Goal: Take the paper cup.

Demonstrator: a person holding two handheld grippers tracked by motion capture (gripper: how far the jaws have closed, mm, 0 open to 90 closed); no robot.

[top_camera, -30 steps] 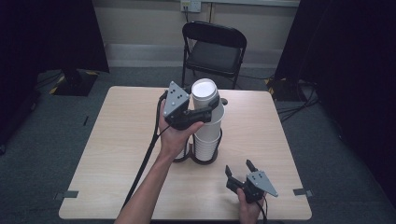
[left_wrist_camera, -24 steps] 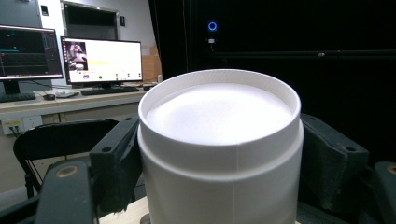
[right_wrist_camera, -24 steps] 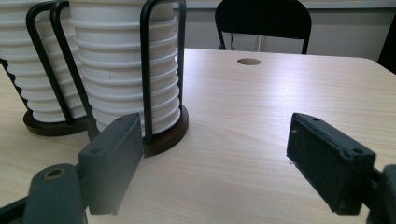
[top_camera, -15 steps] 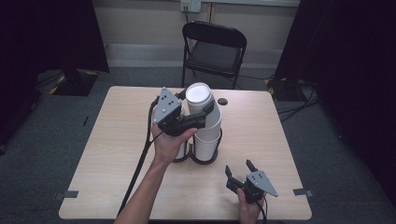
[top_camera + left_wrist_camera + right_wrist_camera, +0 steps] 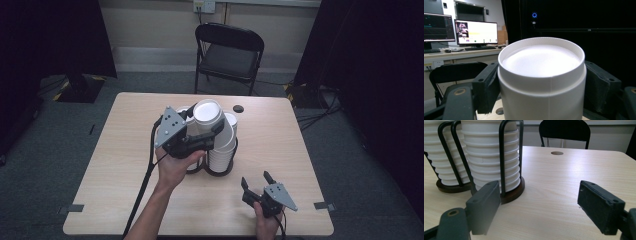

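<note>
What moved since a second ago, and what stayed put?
The left gripper, clamped on an upside-down white cup, carried it a little to the left in the high view, above the cup stacks in their black holder. It kept hold of the cup throughout. The right gripper stayed on the table, jaws open, and the stacks and holder did not shift.

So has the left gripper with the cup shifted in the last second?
Yes. The left gripper, shut on the white cup, moved left relative to the cup rack.
</note>
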